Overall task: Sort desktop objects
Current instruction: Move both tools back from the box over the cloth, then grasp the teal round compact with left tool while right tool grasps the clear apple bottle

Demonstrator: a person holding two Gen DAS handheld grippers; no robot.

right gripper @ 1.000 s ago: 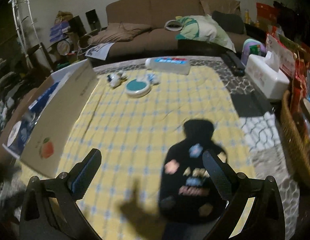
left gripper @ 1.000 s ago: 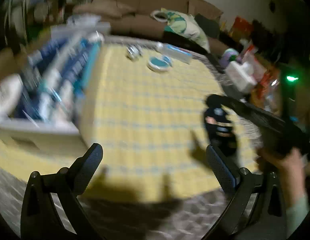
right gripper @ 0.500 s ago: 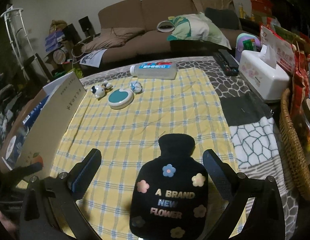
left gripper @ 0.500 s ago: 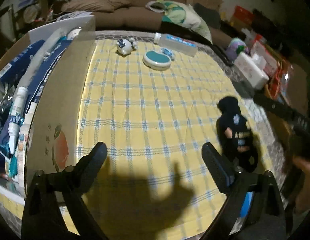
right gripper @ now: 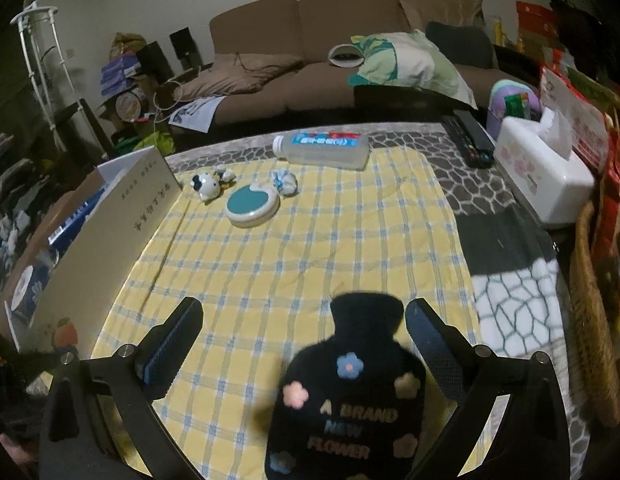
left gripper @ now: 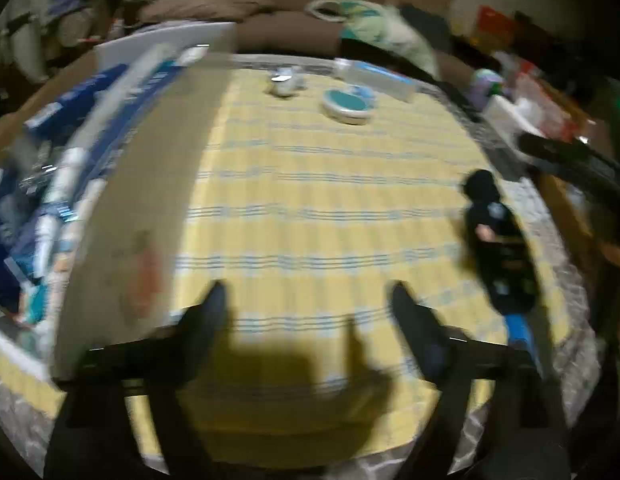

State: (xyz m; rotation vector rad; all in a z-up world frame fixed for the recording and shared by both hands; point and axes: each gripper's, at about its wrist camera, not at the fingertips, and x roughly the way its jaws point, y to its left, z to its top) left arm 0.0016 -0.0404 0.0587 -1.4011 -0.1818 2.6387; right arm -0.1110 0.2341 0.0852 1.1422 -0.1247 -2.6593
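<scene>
**Right tongs lined up over black flower pouch, left tongs idle**

Right tongs (right gripper: 304,332) spread wide, nothing gripped. Black plush pouch (right gripper: 349,396) with felt flowers and "A BRAND NEW FLOWER" lettering lies flat on the yellow checked cloth (right gripper: 294,248), lower centre of the right wrist view, its neck poking up between the two pads but touching neither. It sits off-centre, closer to the right pad, so the tongs likely need a small shift before closing. Judged step: approach for pickup, grasp not yet made.

Left tongs (left gripper: 308,312) also released; the jaws have just been opening, nothing between them, only bare cloth and their own shadow. View is blurred. Same pouch (left gripper: 499,248) shows at the right of that frame, well apart from the left tongs.

Cardboard box (right gripper: 110,240) stands along the left edge of the table, already holding blue packs and tubes, so probably the sorting bin. Still out on the cloth, upper centre: cow figurine (right gripper: 208,186), round teal case (right gripper: 252,204), blue-white scrunchie (right gripper: 284,180), and a clear bottle (right gripper: 321,150) lying on its side.
</scene>
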